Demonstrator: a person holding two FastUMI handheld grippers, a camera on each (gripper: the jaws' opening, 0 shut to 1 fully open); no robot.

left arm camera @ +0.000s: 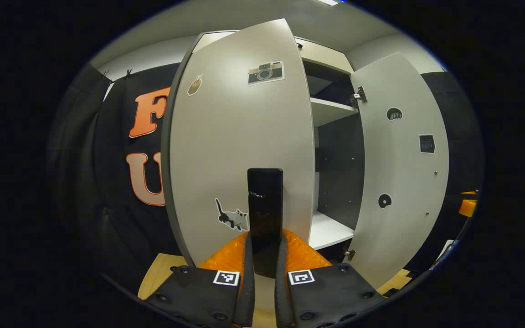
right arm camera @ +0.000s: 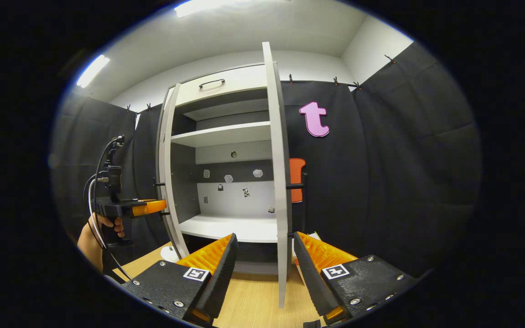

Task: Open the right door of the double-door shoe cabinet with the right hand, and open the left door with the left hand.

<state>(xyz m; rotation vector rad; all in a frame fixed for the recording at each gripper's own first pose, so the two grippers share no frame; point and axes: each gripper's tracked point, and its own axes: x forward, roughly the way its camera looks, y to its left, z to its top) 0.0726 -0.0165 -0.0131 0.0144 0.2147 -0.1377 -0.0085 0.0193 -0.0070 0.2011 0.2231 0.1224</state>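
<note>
The shoe cabinet [right arm camera: 226, 134] stands with both doors swung out. In the left gripper view, my left gripper [left arm camera: 265, 239] is shut on the upright black handle [left arm camera: 265, 200] of the left door [left arm camera: 226, 146], which carries stickers. The right door [left arm camera: 404, 173] hangs wide open beyond it. In the right gripper view, the right door [right arm camera: 277, 159] is seen edge-on between the fingers of my open right gripper [right arm camera: 265, 237], neither finger pressing on it; its black handle [right arm camera: 295, 186] sticks out to the right. Farther left, a hand [right arm camera: 100, 228] holds the left gripper [right arm camera: 153, 207] at the left door [right arm camera: 167, 173].
Inside the cabinet are white shelves [left arm camera: 331, 109] and a dark back with small stickers. A drawer front with a handle [right arm camera: 211, 83] sits above the doors. A wooden surface [right arm camera: 253, 296] lies below. Black cloth walls close in on both sides.
</note>
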